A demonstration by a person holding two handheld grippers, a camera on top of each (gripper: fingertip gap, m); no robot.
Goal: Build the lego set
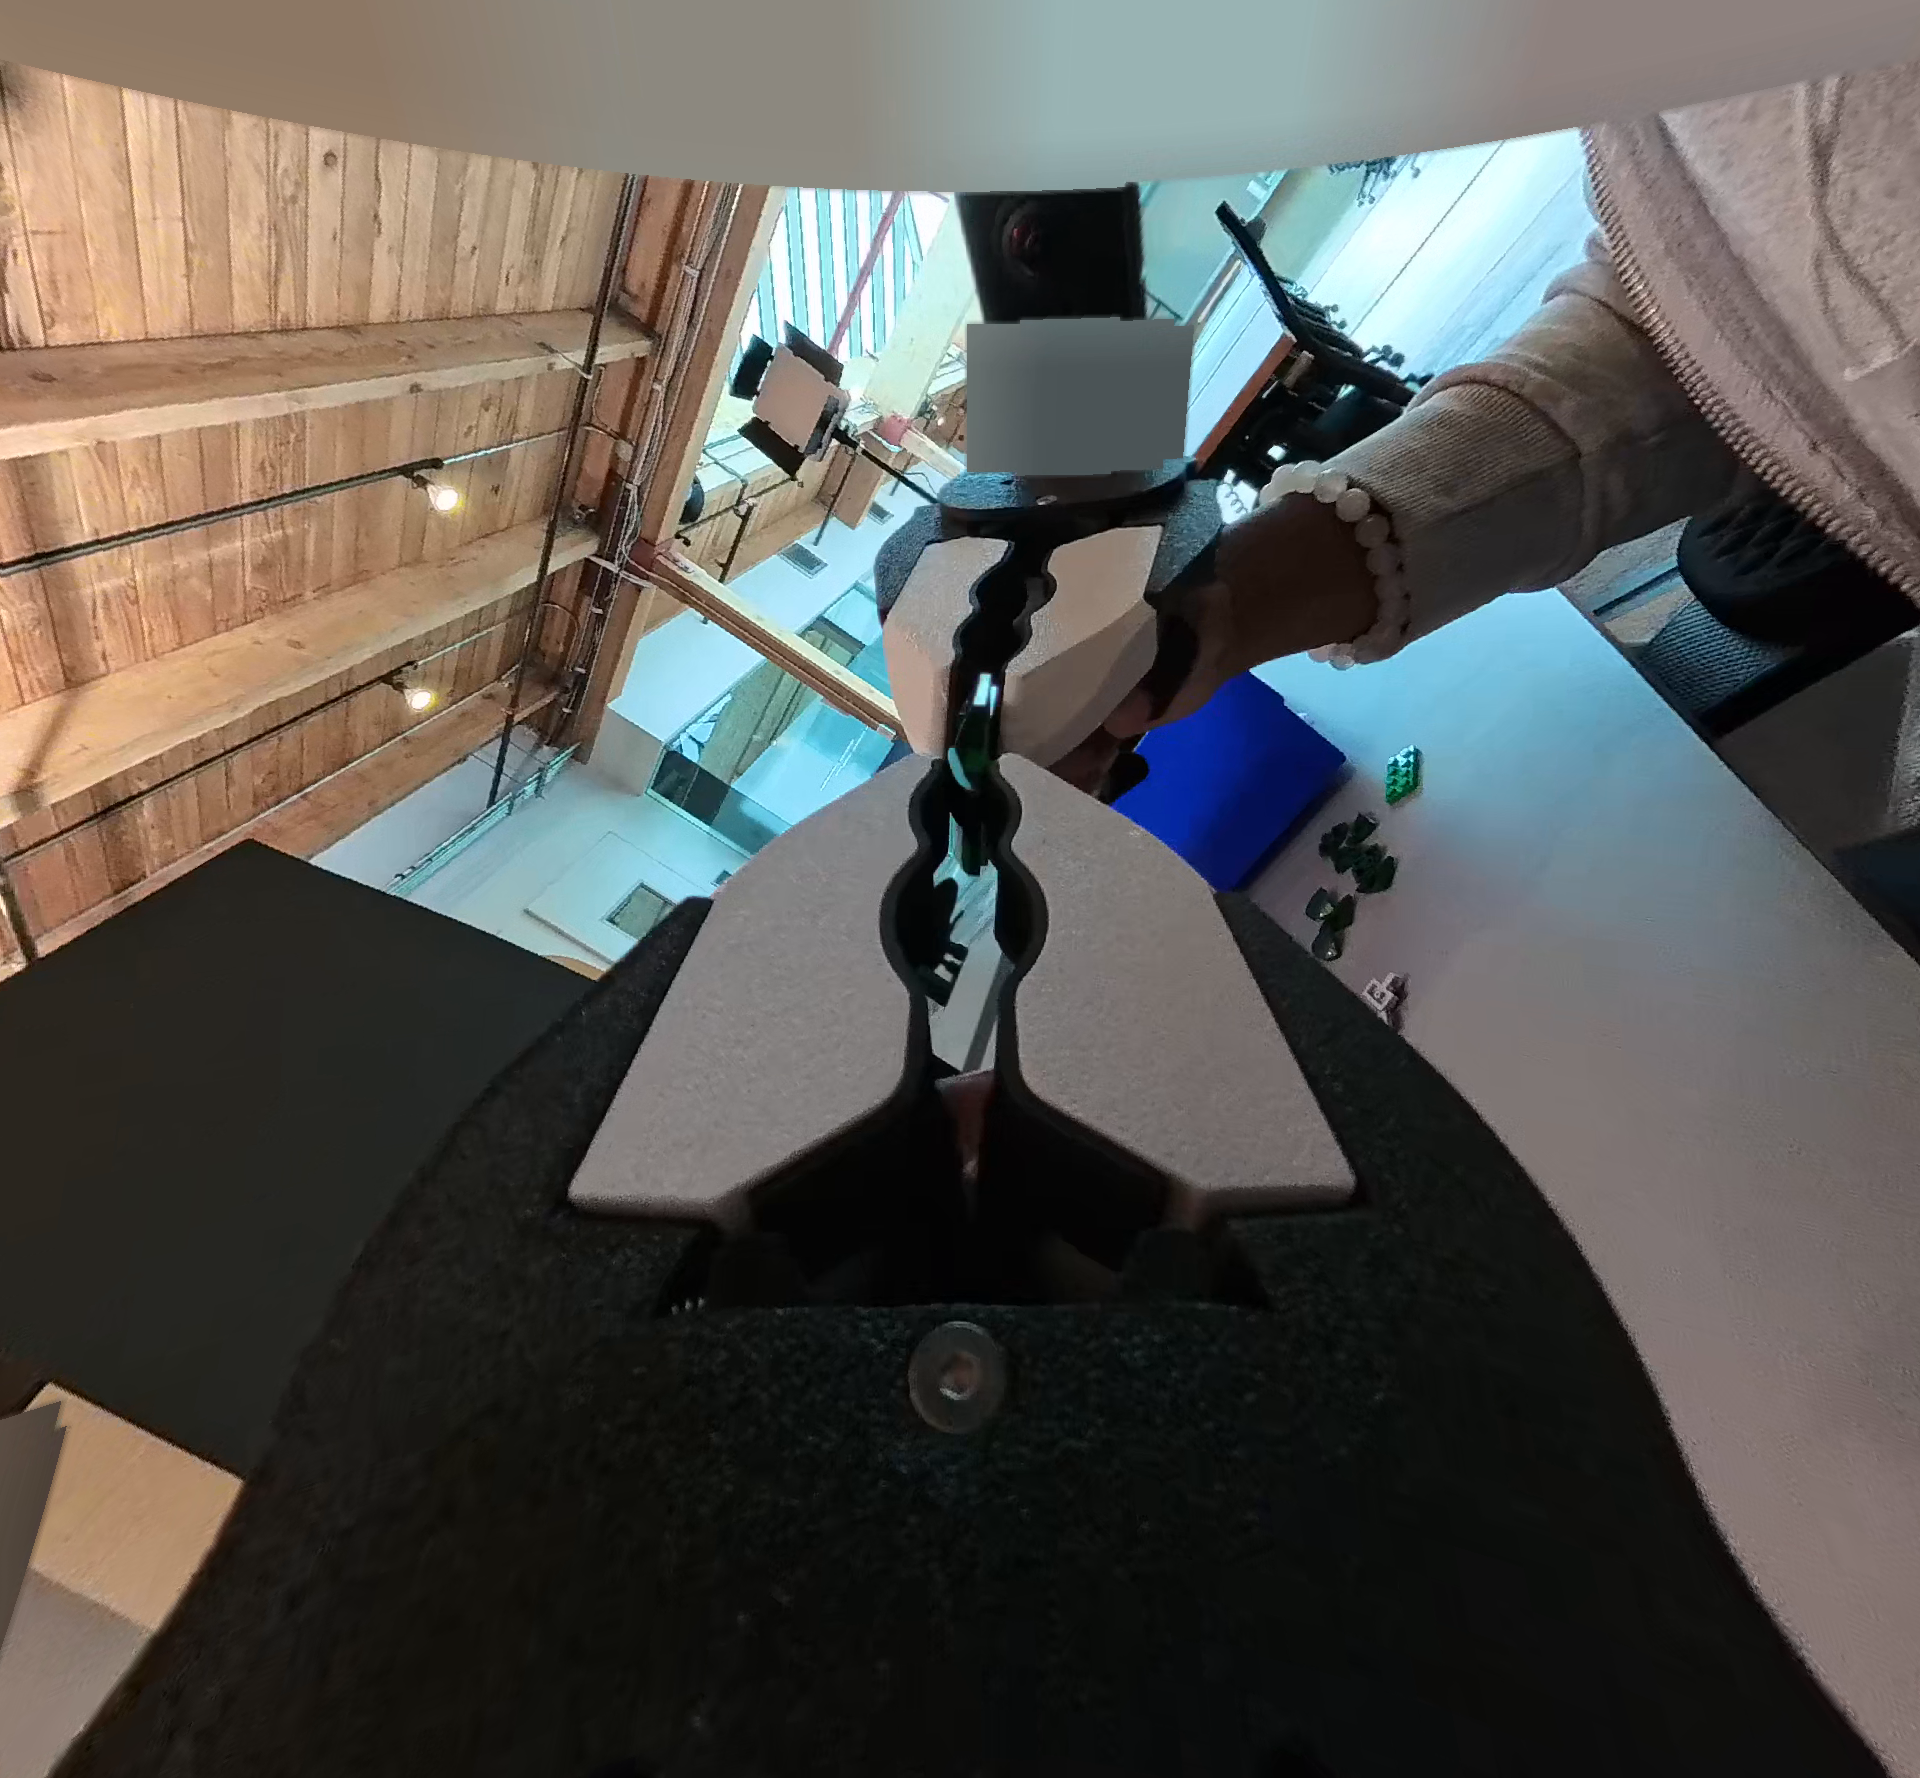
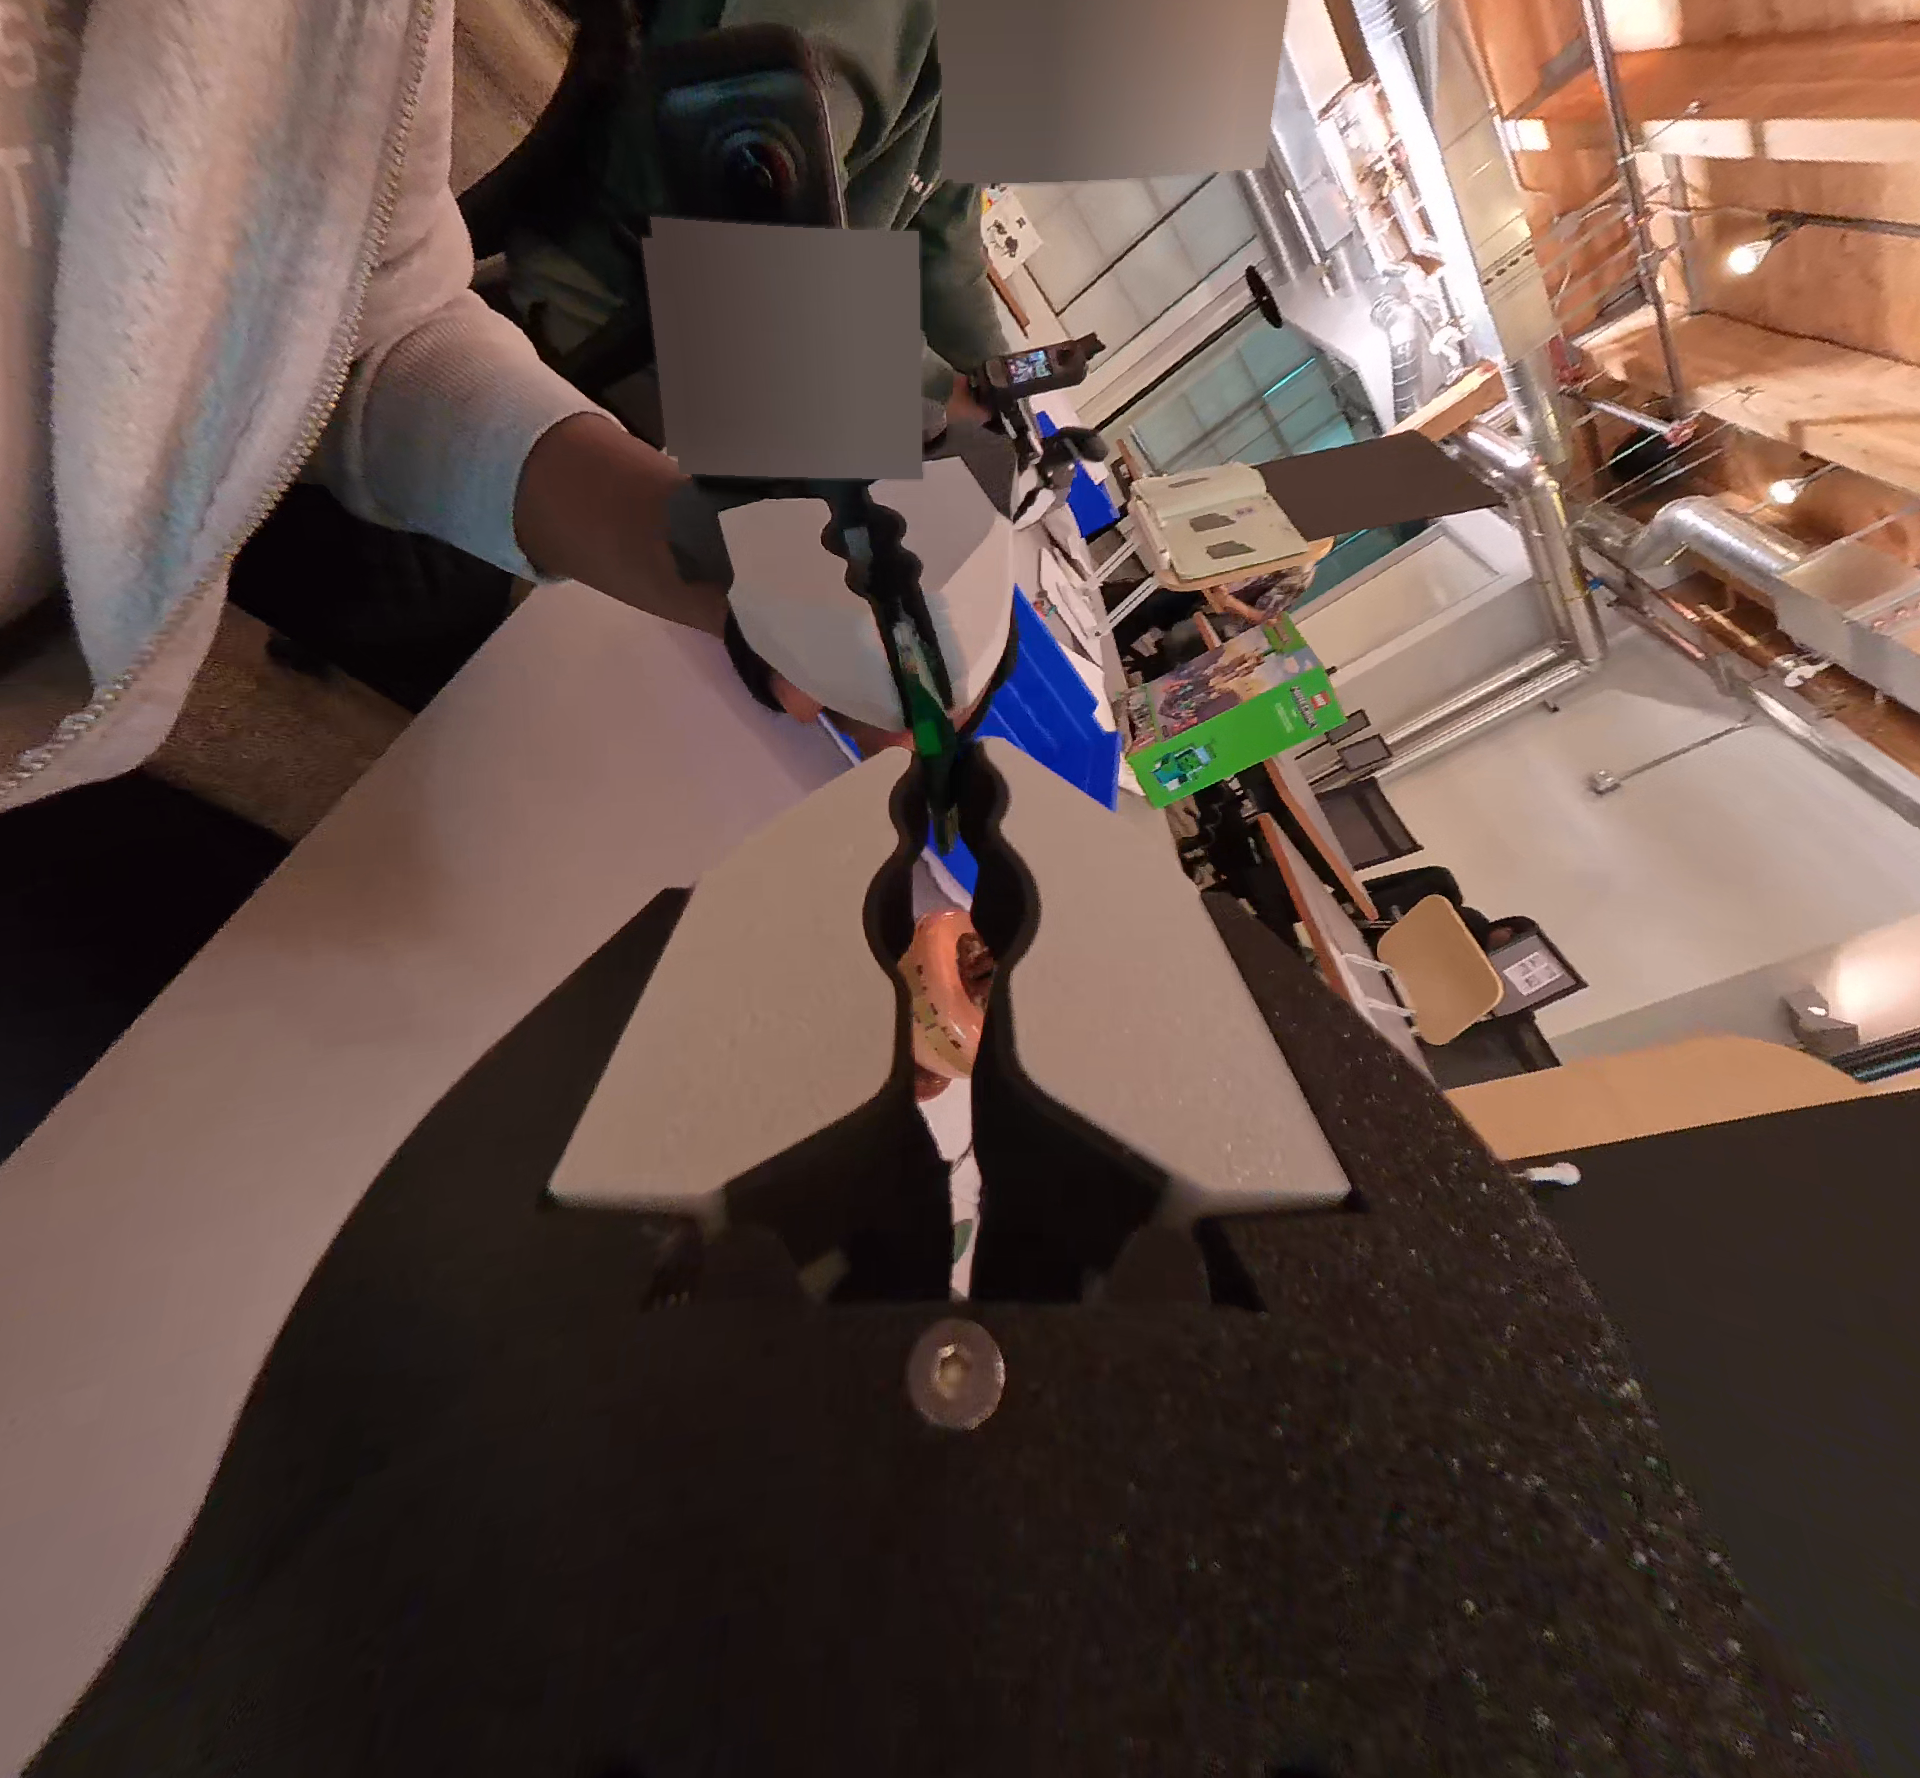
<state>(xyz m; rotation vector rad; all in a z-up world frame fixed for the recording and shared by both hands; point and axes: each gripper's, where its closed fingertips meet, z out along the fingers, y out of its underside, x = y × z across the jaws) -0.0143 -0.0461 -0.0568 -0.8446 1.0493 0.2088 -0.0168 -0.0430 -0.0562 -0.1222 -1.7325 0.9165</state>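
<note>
Both grippers are held up in the air, tip to tip, facing each other. My left gripper is shut on a thin green lego piece that sticks out past its tips. My right gripper is shut on a green lego piece as well. In the left wrist view the right gripper meets mine at the tips. In the right wrist view the left gripper does the same. The two green pieces touch between the tips; I cannot tell whether they are joined.
The white table holds several loose dark green lego pieces, a bright green plate and a small grey piece. A blue bin stands behind. A green lego box and another person's green sleeve lie beyond. The tips of both grippers are at nearly the same place.
</note>
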